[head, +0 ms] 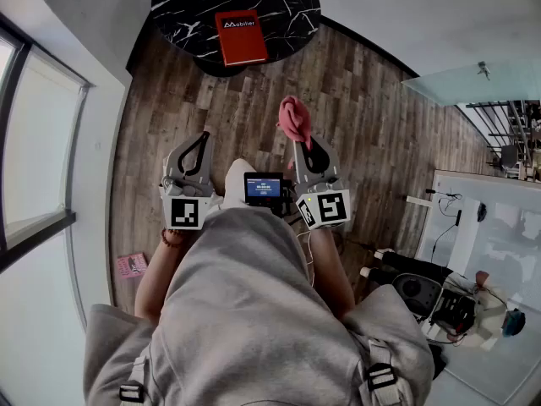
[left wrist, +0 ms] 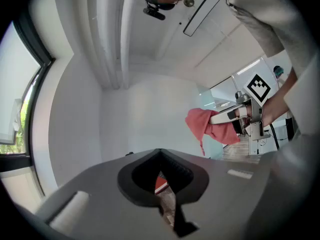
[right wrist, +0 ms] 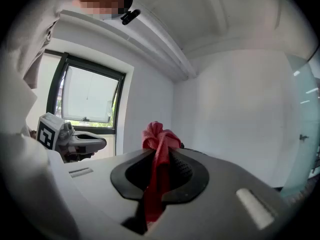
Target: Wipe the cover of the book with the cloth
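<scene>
I am standing on the wood floor point(head: 372, 117), and the wiping has not started yet. My right claw point(head: 301, 147) is pinching the cloth point(head: 295, 121). The cloth is pink-red and bunched up, and it pokes out past the tips in the middle of the head view. In the right gripper view I can see it squeezed tight between the two jaws, with one end hanging down. My left claw point(head: 201, 140) is pressed together with nothing in it. It sits to the left of the right one, and both claws are close in front of me. The book point(head: 242, 37) is red. It lies flat and shut on the round black worktop point(head: 182, 19) at the top middle of the head view. It is well apart from both claws, with bare floor in between. I think I am at the step of bringing the cloth to the book. Next I need to go forward to the worktop and put the right claw over the red cover. Then I bring it down until the cloth touches and rub from one side to the other. I must keep my pinch tight so the cloth does not slip out. The book might slide when I rub, so my left claw could press on one edge to hold it in place.
</scene>
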Demonstrator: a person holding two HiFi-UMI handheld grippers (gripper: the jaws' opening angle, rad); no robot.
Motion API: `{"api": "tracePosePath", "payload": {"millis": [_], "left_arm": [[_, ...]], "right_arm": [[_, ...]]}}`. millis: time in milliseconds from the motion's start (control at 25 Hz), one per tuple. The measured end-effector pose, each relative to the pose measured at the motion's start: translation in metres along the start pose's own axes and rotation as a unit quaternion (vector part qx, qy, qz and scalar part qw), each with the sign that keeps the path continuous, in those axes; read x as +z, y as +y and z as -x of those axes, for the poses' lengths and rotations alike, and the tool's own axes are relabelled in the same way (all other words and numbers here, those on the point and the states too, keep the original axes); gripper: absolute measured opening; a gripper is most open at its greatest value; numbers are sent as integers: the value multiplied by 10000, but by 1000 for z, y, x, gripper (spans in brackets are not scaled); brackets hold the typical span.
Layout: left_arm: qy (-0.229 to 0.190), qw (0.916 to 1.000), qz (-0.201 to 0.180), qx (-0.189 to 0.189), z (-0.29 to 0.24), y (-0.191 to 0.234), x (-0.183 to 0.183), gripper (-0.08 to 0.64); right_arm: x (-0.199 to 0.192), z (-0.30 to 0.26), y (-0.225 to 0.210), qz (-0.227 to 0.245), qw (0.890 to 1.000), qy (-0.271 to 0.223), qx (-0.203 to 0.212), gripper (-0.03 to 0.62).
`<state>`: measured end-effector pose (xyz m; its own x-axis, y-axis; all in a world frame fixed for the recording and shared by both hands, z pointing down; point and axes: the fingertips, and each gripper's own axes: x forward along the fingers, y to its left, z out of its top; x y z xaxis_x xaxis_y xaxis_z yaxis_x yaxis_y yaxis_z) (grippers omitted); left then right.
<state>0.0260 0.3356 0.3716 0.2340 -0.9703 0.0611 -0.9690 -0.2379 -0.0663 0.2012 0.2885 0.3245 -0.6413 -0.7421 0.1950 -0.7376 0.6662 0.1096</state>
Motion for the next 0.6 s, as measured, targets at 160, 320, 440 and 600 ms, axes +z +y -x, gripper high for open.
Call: {"api": "tracePosePath", "payload": {"millis": [160, 320, 440, 600], "left_arm": [[-64, 10000, -45, 26, 0, 9, -3, 0], [-11, 10000, 45, -13, -11, 23, -13, 0], [41, 9998, -69, -193, -26, 32, -23, 2], [262, 9986, -234, -405, -44, 48, -44, 2]], "right_arm": [[-6, -6, 3, -68, 10000, 23, -27, 56], [-20, -27, 1, -220, 9996, 154, 70, 61], [-33, -50, -9, -355, 9989, 321, 10, 61], [-59, -86, -24, -457, 9973, 578, -2, 61]]}}
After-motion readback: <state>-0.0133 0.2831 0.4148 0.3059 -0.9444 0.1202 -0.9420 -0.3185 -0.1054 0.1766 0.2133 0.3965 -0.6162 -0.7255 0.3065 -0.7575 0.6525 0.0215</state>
